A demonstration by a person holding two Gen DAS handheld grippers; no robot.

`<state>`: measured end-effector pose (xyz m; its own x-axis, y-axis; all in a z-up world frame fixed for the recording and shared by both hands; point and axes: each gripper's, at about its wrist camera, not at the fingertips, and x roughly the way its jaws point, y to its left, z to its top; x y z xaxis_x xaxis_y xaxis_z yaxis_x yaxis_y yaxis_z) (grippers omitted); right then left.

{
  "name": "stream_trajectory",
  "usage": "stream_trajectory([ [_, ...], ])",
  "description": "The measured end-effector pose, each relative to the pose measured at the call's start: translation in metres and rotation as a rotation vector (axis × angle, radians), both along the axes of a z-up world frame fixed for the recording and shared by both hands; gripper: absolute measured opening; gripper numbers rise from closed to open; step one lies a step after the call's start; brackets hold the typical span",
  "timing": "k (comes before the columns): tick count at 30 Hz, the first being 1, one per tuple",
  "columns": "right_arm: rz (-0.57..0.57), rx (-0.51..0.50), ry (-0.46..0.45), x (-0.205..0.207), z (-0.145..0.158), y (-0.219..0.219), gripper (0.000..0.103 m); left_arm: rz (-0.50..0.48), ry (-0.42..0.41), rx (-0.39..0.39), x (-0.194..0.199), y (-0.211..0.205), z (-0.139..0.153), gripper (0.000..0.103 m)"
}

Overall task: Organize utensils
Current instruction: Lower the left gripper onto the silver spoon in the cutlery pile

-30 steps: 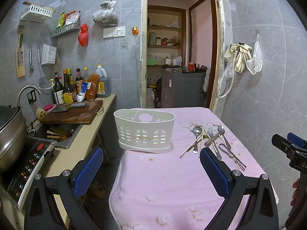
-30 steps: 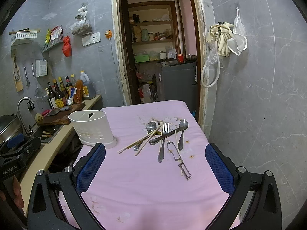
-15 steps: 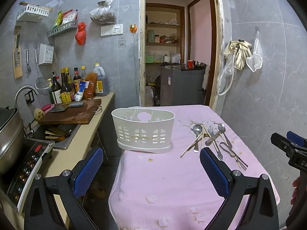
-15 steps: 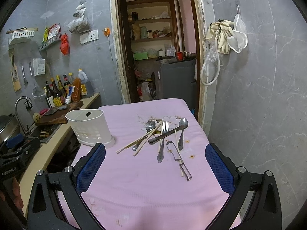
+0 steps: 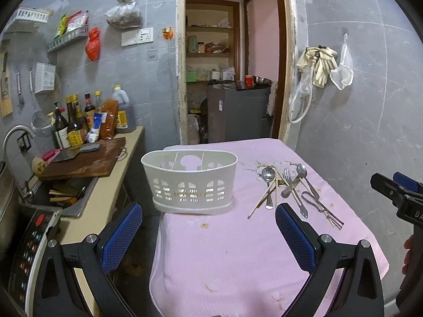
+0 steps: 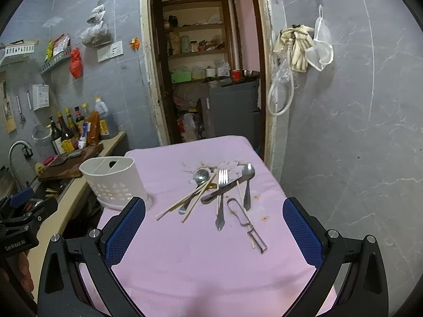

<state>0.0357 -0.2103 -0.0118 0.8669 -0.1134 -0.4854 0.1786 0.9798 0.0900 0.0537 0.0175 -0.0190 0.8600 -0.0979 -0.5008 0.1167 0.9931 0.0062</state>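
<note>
Both sets of jaws stand wide apart and hold nothing: the left gripper [image 5: 208, 235] and the right gripper [image 6: 214, 227] hover over the near edge of the pink-clothed table [image 6: 185, 259], which suits a start with no utensil yet chosen. From the task's things outward, the loose metal and wooden utensils lie in a crossed heap toward the far right corner of the table: a steel fork [image 6: 221, 198] lies under a steel table knife [image 6: 224, 188], a round-bowled steel spoon [image 6: 201, 176] and a second steel spoon [image 6: 248, 182] flank them, pale wooden chopsticks [image 6: 185, 200] fan out to the near left, and a wire-handled steel peeler [image 6: 246, 222] sits nearest, apart from the heap's middle. Because they overlap, the outlying pieces look easiest to lift first. The white slotted plastic utensil caddy [image 5: 190, 182] stands upright by the table's left edge, well apart from the heap, its dividers showing empty compartments, likely the destination. Beyond that edge runs a beige kitchen counter [image 5: 105, 198] with a brown wooden cutting board [image 5: 84, 158] and a row of sauce bottles [image 5: 76, 124].
</note>
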Motion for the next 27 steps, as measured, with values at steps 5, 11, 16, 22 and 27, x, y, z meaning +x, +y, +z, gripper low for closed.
stream_trajectory([
  [5,-0.021,-0.033,-0.006,0.005,0.010,-0.001,0.102,-0.062,-0.050,0.032,0.016,-0.005,0.008,0.102],
  [11,-0.036,-0.050,-0.015,0.016,0.018,-0.020,0.102,-0.120,-0.083,0.028,0.041,-0.022,0.019,0.102],
  [16,-0.012,-0.032,-0.016,0.041,0.018,-0.051,0.102,-0.139,-0.077,-0.024,0.061,-0.041,0.024,0.102],
  [22,0.040,-0.002,0.015,0.086,0.005,-0.089,0.102,-0.141,-0.072,-0.033,0.091,-0.078,0.026,0.102],
  [27,0.102,-0.005,0.049,0.126,-0.013,-0.115,0.102,-0.161,-0.033,-0.039,0.131,-0.115,0.015,0.102],
])
